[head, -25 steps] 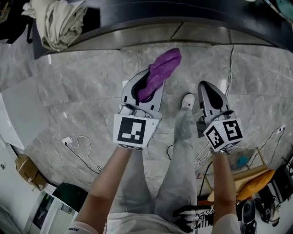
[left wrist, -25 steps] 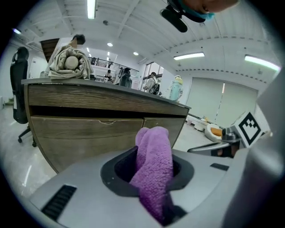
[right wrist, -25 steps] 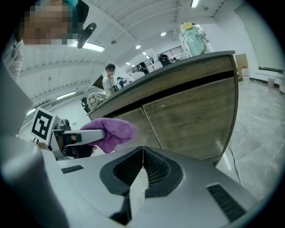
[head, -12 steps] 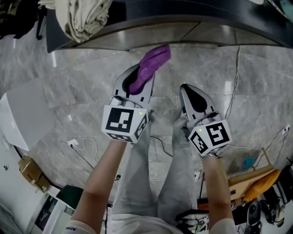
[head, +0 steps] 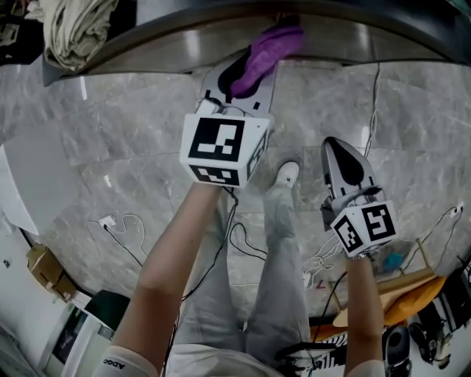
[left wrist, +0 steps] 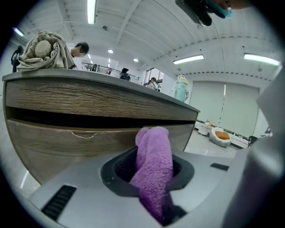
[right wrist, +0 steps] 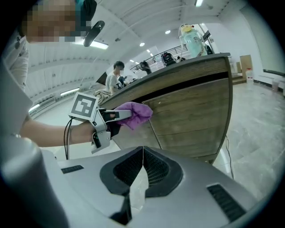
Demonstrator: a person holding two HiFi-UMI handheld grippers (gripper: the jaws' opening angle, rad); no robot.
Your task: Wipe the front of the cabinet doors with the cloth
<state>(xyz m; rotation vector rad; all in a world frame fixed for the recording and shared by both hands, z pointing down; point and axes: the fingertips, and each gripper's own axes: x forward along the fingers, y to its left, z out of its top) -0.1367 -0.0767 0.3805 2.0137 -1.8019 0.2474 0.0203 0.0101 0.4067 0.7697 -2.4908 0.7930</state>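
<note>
Cloth [head: 265, 50] gripped in left tool [head: 249, 68] beside cabinet [head: 176, 46], cables [head: 246, 241] across floor [head: 125, 147]

Long ceiling strips [left wrist: 91, 11] light both gripper views brightly and evenly; the wide lenses bow the counter [left wrist: 89, 100] edge and leave black rounded corners. The purple cloth [left wrist: 153, 169] is sharp, while the grey foreground nearest each lens is soft. The head view is dimmer and flatter: the marble floor [head: 110, 147] shows pale glints, faint shadows and darkening corners.
</note>
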